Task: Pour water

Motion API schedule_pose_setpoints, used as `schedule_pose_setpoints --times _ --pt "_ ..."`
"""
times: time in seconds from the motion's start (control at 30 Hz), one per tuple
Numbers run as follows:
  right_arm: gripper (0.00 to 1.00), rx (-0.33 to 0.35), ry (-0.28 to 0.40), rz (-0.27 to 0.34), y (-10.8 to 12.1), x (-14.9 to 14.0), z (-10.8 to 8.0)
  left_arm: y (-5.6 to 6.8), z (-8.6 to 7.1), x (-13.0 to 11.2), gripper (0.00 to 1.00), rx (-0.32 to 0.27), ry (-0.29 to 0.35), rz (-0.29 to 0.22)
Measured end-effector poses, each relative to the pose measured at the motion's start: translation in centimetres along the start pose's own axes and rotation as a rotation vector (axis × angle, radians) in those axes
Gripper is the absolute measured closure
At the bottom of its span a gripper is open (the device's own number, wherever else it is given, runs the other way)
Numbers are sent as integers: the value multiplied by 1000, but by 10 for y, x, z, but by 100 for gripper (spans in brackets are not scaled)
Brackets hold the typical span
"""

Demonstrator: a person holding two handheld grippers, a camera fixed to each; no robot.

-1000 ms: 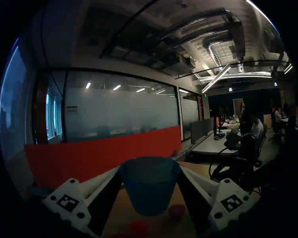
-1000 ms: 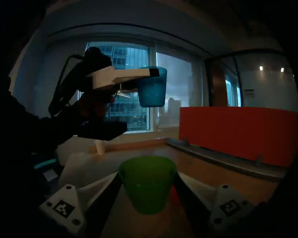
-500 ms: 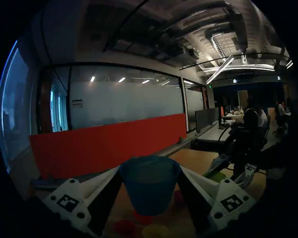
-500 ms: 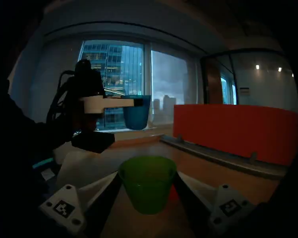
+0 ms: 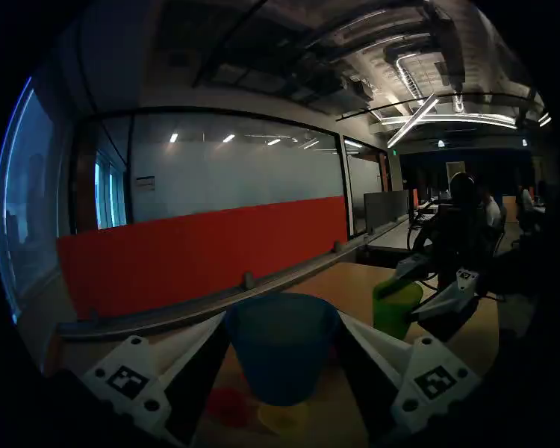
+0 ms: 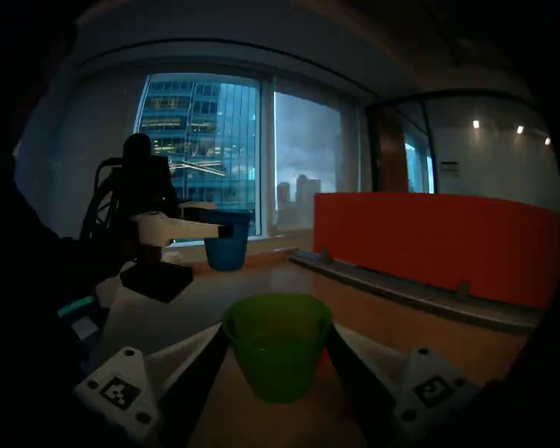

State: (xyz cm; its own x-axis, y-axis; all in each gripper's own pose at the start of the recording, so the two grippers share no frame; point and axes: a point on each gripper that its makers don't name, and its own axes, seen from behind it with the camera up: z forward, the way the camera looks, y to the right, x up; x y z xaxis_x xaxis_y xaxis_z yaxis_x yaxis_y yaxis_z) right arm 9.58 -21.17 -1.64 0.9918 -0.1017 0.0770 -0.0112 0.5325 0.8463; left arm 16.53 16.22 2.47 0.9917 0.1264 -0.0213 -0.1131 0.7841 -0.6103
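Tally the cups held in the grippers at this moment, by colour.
blue cup: 1
green cup: 1
Total: 2

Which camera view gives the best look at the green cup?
The right gripper view: the green cup sits close and centred, rim and inside visible. The left gripper view shows it small and dim, off to the right, held by the right hand-held gripper.
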Motion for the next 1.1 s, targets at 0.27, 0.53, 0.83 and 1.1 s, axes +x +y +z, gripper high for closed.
schedule_pose_setpoints --times 0.27,0.53,0.83,1.1 --pt "10 -22 -6 2 6 0 -10 9 -9 -20 12 -13 -22 -4" --pt "10 -33 -27 12 9 -7 -16 21 -16 -46 12 -35 -65 1" --pt "10 -23 -63 22 7 -19 -18 39 -20 -74 12 -77 -118 -10" --pt "10 -15 -114 22 8 -35 -20 50 -24 -100 12 -104 -172 -6"
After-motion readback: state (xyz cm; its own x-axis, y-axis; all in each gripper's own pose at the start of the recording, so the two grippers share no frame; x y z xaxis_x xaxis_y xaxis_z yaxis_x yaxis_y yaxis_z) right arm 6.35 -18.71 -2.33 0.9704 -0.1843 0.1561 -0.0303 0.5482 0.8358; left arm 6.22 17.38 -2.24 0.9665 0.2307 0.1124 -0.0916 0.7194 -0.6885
